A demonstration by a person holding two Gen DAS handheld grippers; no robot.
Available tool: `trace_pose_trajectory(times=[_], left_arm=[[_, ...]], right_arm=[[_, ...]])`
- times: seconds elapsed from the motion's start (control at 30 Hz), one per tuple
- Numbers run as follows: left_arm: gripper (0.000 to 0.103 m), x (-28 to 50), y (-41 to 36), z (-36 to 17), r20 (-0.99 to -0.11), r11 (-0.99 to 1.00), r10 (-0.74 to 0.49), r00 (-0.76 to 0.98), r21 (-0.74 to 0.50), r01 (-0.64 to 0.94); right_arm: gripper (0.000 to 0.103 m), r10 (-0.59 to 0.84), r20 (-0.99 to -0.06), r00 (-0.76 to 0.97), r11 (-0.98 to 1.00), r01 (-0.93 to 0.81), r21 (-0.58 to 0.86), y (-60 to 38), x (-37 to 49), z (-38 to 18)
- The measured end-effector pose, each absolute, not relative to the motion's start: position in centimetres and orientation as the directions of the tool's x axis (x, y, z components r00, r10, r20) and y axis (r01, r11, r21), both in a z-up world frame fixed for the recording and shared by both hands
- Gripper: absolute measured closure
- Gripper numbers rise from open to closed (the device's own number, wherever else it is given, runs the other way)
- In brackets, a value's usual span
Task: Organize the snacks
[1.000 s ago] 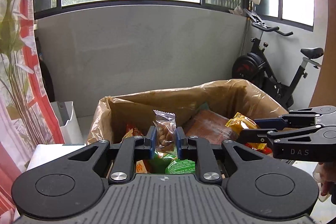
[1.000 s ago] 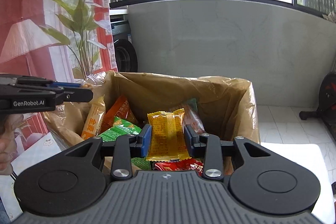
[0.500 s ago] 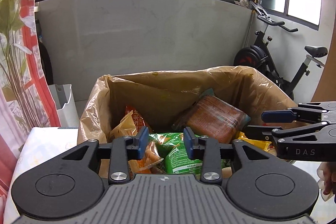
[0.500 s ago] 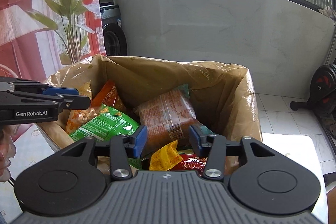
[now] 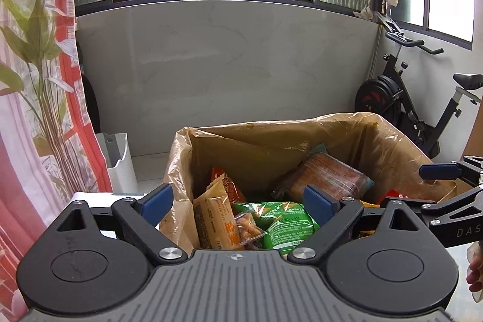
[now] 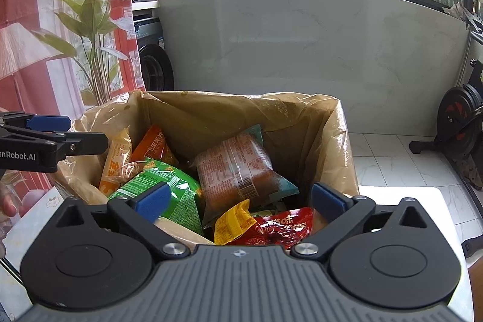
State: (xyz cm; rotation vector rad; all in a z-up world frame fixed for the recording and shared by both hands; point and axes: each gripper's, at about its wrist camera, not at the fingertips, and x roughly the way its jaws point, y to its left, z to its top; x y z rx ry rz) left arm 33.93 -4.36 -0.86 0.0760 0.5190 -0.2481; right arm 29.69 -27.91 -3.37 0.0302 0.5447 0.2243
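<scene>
Both grippers are held over the lined box (image 6: 338,122) that takes the snacks. The left gripper (image 5: 238,201) is seen with jaws opening, blue pads spread wide, nothing pressed between them. The right gripper (image 6: 241,198) is likewise opening, pads apart and empty.

Location of task items: all visible snacks lie inside the box. A small clear packet (image 5: 249,227) rests on the green bag (image 5: 286,224), just beside the tan bar wrapper (image 5: 215,219). A yellow packet (image 6: 234,221) lies next to the red pouch (image 6: 280,225), below the large brown pack (image 6: 238,168). An orange packet (image 6: 152,144) leans at the back left.

Risks noted, as judgement:
- The plastic liner (image 5: 178,171) is loose and bulges at the near rim; a wide-open pad could be snagged on it during withdrawal, and the liner or box could be dragged.
- The two grippers are close together over one opening; a crossing move could end in a collision.
- The pile is uneven; light packets on slick film could slide toward the rim if more are added on top.
- The state of the table outside the box cannot be judged; remaining snacks are not in view.
</scene>
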Motion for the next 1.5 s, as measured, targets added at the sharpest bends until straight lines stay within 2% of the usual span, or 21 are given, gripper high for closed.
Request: trace_pose_trajectory(times=[0.3,0.4,0.63,1.0,1.5], left_arm=[[0.006,31.8,-3.5,0.9,-0.45,0.969,-0.215,0.867,0.011,0.246],[0.005,30.8,-3.4,1.7,-0.423,0.972,-0.197,0.885,0.031,0.231],[0.005,28.5,-3.2,4.9,-0.371,0.966,-0.236,0.898,0.008,0.257],[0.005,24.1,-4.1,8.7,-0.309,0.973,-0.195,0.931,0.058,0.223],[0.005,23.0,-2.8,9.3,-0.325,0.991,-0.101,0.94,0.048,0.123]], right_arm=[[0.0,0.122,-0.466,0.876,0.99,-0.076,0.116,-28.3,27.9,-2.0],[0.0,0.137,-0.444,0.886,0.985,-0.074,0.157,-28.6,27.0,-1.2],[0.0,0.133,-0.406,0.904,0.988,-0.091,0.121,-28.5,24.8,1.5],[0.0,0.123,-0.312,0.942,0.986,-0.081,0.146,-28.3,21.3,5.4],[0.0,0.124,-0.296,0.947,0.985,-0.082,0.151,-28.2,19.6,5.7]])
